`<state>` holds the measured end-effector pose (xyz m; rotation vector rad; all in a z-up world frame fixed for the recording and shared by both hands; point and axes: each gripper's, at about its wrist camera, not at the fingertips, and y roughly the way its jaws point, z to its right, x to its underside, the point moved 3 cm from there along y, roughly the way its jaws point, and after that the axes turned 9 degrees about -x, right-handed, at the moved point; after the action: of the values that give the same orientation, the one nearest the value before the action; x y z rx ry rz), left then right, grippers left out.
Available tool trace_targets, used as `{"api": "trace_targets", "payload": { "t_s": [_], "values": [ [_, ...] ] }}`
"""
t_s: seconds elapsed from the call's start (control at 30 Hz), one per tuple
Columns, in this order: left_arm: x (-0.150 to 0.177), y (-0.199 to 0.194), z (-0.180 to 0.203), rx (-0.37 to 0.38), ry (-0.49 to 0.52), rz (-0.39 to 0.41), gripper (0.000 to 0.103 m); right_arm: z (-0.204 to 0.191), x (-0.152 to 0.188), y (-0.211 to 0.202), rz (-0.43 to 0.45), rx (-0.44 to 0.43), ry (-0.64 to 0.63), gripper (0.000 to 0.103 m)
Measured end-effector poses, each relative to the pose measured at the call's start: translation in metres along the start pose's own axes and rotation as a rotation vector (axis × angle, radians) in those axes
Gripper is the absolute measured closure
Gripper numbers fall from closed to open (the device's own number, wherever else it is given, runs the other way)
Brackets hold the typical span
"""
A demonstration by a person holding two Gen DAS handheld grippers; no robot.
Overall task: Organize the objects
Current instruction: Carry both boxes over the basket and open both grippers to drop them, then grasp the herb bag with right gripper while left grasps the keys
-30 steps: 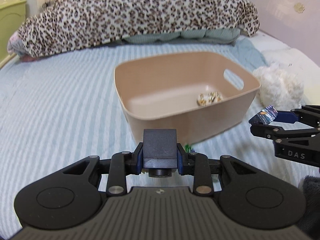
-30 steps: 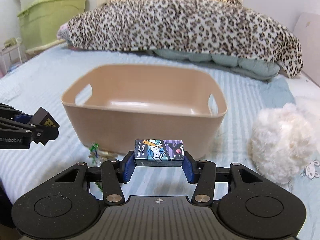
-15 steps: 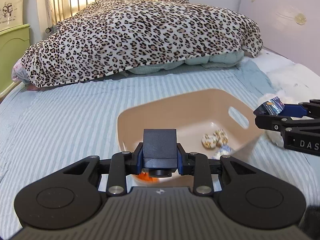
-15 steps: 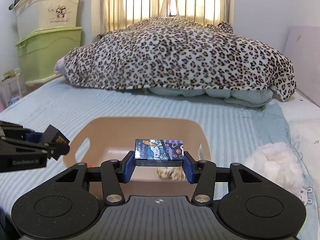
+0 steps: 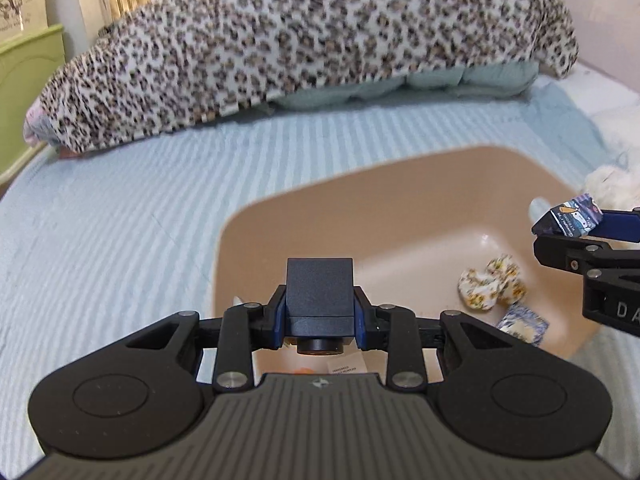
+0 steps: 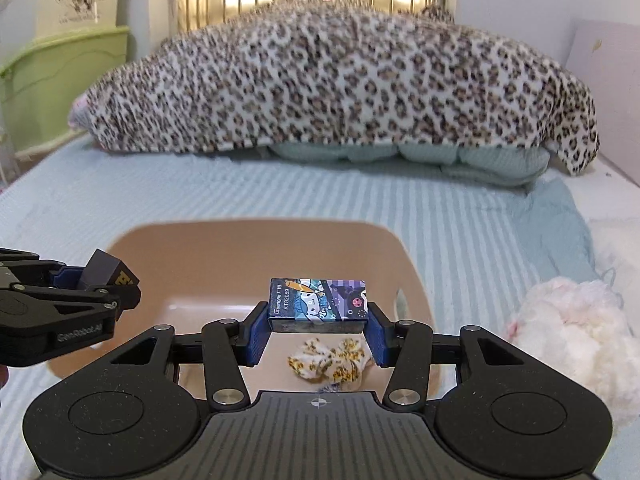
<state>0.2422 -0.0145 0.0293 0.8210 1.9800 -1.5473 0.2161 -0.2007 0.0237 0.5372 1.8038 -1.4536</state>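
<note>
A tan plastic bin [image 5: 304,216] [image 6: 416,276] sits on the striped bed. My left gripper [image 5: 320,308] is shut on a dark blue-grey box [image 5: 320,288] and holds it above the bin's near left part; it also shows in the right wrist view [image 6: 108,276]. My right gripper [image 6: 318,320] is shut on a cartoon-printed card box [image 6: 318,300], held above the bin's right side; the box also shows in the left wrist view [image 5: 572,220]. Inside the bin lie a floral scrunchie [image 5: 492,284] [image 6: 328,364] and a small blue patterned packet [image 5: 522,320].
A leopard-print blanket [image 6: 340,76] lies across the far end of the bed. A white fluffy toy [image 6: 572,332] sits right of the bin. Green and white storage boxes [image 6: 52,80] stand at the far left.
Both grippers have risen and moved forward over the bin, each still holding its box. The bin now lies below them instead of in front.
</note>
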Motion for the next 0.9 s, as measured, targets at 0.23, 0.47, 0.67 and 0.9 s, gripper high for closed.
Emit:
{"api": "trace_targets", "payload": {
  "t_s": [0.23, 0.47, 0.67, 0.9],
  "values": [
    [0.010, 0.026, 0.011, -0.019, 0.069, -0.038, 0.070, -0.002, 0.019, 0.027, -0.065, 0.043, -0.053, 0.057],
    [0.009, 0.008, -0.003, -0.006, 0.005, -0.010, 0.030, -0.003, 0.023, 0.024, -0.086, 0.045, -0.048, 0.037],
    [0.003, -0.028, -0.019, 0.011, -0.017, 0.048, 0.029, -0.010, 0.020, -0.013, -0.024, 0.030, -0.047, 0.016],
    [0.028, -0.060, -0.036, -0.001, -0.012, 0.052, 0.027, -0.023, 0.033, -0.052, -0.013, 0.010, -0.065, 0.010]
  ]
}}
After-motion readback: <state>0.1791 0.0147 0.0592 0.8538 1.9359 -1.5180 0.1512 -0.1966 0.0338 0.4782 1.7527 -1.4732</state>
